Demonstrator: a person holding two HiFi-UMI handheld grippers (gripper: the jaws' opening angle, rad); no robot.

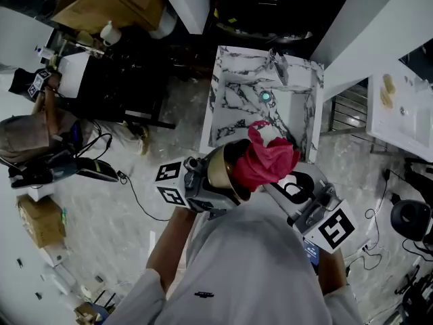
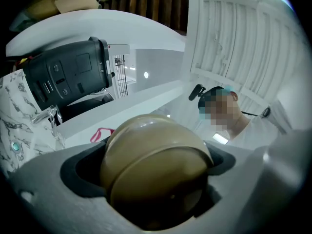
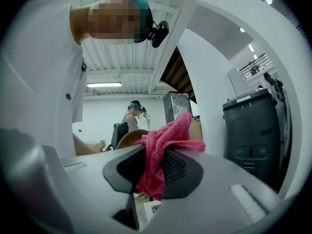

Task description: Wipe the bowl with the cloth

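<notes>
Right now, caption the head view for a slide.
Left gripper grips the tan bowl; right gripper holds the pink cloth against it, near a marble sink.

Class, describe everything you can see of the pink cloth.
The cloth is deep pink and looks like soft terry towelling, bunched into a crumpled wad. The right gripper is shut on one fold, and the rest bulges out above its jaws. In the head view the wad sits against the open mouth of the tan bowl, which the left gripper holds.
</notes>
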